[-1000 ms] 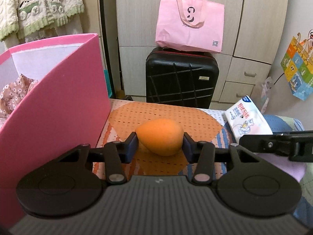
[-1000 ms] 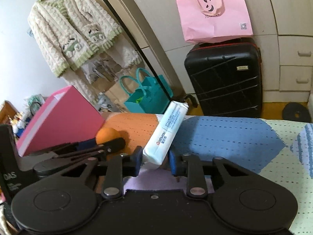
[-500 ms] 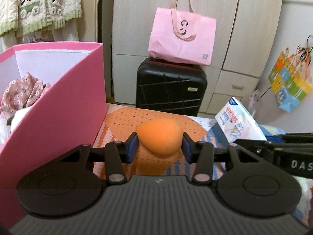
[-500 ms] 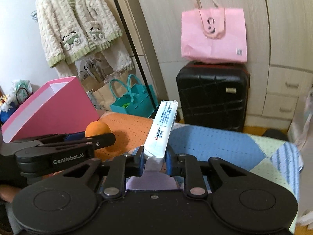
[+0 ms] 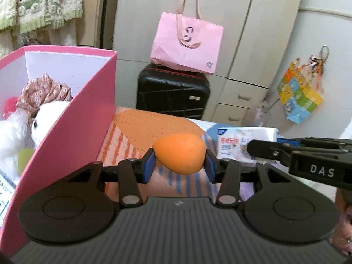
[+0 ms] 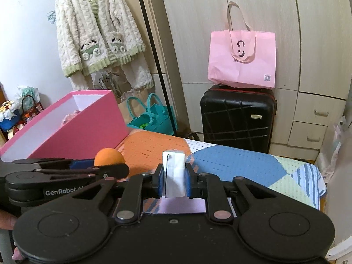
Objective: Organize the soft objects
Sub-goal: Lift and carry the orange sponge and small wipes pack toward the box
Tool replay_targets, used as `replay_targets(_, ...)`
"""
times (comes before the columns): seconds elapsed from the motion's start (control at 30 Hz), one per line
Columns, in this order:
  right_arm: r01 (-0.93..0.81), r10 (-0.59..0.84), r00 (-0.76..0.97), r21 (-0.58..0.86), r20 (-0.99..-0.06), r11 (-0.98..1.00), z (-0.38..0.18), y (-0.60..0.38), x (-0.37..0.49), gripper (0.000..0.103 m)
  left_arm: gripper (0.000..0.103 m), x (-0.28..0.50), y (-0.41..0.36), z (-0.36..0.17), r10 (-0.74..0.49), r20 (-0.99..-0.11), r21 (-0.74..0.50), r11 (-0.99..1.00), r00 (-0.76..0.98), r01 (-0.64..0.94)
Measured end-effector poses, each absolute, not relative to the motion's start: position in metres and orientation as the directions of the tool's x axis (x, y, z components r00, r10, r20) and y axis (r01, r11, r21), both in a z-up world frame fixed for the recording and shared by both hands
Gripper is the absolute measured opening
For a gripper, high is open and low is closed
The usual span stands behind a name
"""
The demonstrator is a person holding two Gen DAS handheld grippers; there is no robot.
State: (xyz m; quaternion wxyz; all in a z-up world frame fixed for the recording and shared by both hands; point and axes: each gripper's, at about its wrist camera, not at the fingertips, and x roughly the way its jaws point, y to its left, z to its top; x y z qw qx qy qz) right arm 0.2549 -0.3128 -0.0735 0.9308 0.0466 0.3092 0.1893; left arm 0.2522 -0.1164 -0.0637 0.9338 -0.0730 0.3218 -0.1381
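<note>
Both tools have risen: left tool [image 5: 180, 167] pinching orange sponge [image 5: 180, 152], right tool [image 6: 174, 181] closing on tissue pack [image 6: 174, 176].

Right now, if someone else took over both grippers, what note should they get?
Left gripper: shut on the orange sponge, held above the quilt, just right of the pink box.
Right gripper: jaws closing on the tissue pack, which sits between the pads, end-on to its camera.
Box: already holds a floral cloth, a white plush and other soft bits.
Done: both items are picked up.
Left: probably drop the sponge, then the pack, into the box. I can see nothing else loose on the quilt.
</note>
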Motion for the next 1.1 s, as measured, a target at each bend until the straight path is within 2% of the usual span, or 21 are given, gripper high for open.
replay_targets(0.37, -0.325, 0.372, 0.773, 0.182, -0.514, 0.928, -0.053, -0.310, 0.193, 0.022, 0.045, 0.202, -0.104, -0.043, -0.385, -0.573, -0.213, 0.922, 0.723, 0.323)
replay_targets(0.57, -0.318, 0.361, 0.770, 0.175, -0.527, 0.932, -0.054, -0.304, 0.167, 0.022, 0.045, 0.183, -0.100, -0.039, -0.451, -0.618, -0.229, 0.887, 0.644, 0.401)
replay_targets(0.77, -0.317, 0.358, 0.768, 0.170, -0.531, 0.933, -0.054, -0.299, 0.139, 0.022, 0.045, 0.161, -0.090, -0.039, -0.443, -0.654, -0.211, 0.885, 0.613, 0.414)
replay_targets(0.87, -0.318, 0.366, 0.756, 0.183, -0.542, 0.930, -0.054, -0.295, 0.125, 0.022, 0.045, 0.147, -0.079, -0.038, -0.483, -0.654, -0.258, 0.866, 0.582, 0.429)
replay_targets(1.1, -0.383, 0.409, 0.711, 0.173, -0.572, 0.907, -0.043, -0.276, 0.091, 0.022, 0.045, 0.116, -0.049, -0.025, -0.501, -0.661, -0.256, 0.850, 0.558, 0.460)
